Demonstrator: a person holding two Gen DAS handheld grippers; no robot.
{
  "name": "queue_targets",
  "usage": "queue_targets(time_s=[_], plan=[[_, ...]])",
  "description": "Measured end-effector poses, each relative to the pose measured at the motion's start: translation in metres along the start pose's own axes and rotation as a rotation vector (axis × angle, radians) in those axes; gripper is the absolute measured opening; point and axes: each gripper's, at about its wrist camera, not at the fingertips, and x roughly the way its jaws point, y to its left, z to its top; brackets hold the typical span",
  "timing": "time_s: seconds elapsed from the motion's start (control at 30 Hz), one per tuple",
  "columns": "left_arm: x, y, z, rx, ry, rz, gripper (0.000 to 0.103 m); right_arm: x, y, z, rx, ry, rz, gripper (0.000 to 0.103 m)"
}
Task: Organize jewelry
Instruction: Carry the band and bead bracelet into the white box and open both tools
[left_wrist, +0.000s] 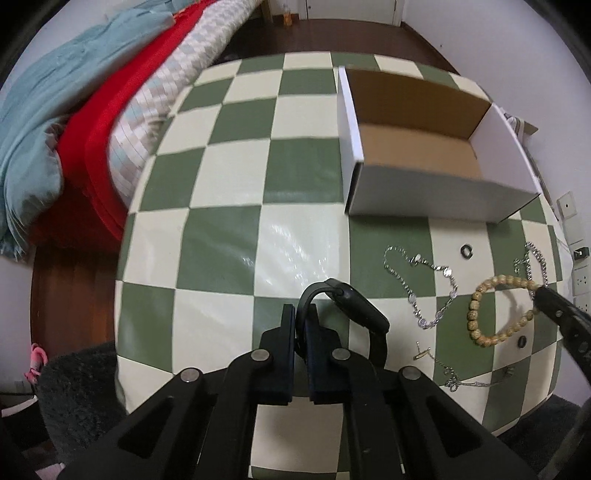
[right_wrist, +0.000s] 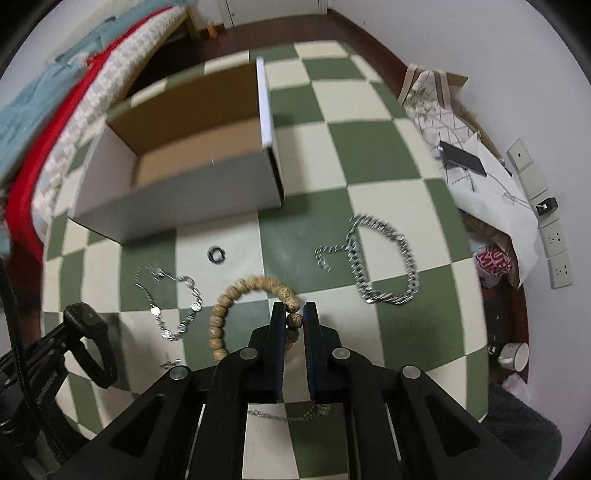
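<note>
Left gripper (left_wrist: 303, 314) grips black watch (left_wrist: 354, 306); right gripper (right_wrist: 294, 314) pinches bead bracelet (right_wrist: 236, 295)

My matt black plastic fingers (right_wrist: 279, 325) pinch speckled wooden beads (right_wrist: 236, 295). The checked tablecloth (left_wrist: 236, 236) shines glossy; chains (right_wrist: 384, 258) glint metallic; the box (left_wrist: 417, 110) is raw brown cardboard inside, smooth white outside.

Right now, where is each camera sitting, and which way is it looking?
Left wrist: sits on the left gripper, looks forward over the checkered table; its fingers clamp the black watch.
Right wrist: sits on the right gripper, facing the same way; its fingers pinch the bead bracelet.
Both show the cardboard box, watch and bracelet.
</note>
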Motion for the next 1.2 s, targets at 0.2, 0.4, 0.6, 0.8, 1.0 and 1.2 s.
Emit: queue_targets(time_s=[0.2, 0.4, 0.6, 0.8, 1.0, 1.2], plan=[[-0.016, -0.017, 0.026, 0.000, -0.053, 0.014, 0.002, -0.039, -0.003, 0.009, -0.018, -0.070, 0.013, 0.009], [-0.039, -0.019, 0.046, 0.012, -0.131, 0.033, 0.002, -0.056, -0.004, 0.028, -0.065, -0.124, -0.056, 0.009], [-0.070, -0.025, 0.072, 0.013, -0.214, 0.037, 0.002, -0.079, 0.000, 0.047, -0.067, -0.189, -0.073, 0.009], [-0.091, -0.028, 0.107, 0.002, -0.280, 0.032, 0.002, -0.103, 0.016, 0.079, -0.094, -0.254, -0.060, 0.009], [-0.094, -0.037, 0.145, 0.015, -0.299, 0.017, 0.002, -0.112, 0.032, 0.123, -0.122, -0.295, -0.059, 0.009], [-0.074, -0.037, 0.182, -0.009, -0.240, -0.028, 0.002, -0.091, 0.048, 0.161, -0.164, -0.259, -0.046, 0.009]])
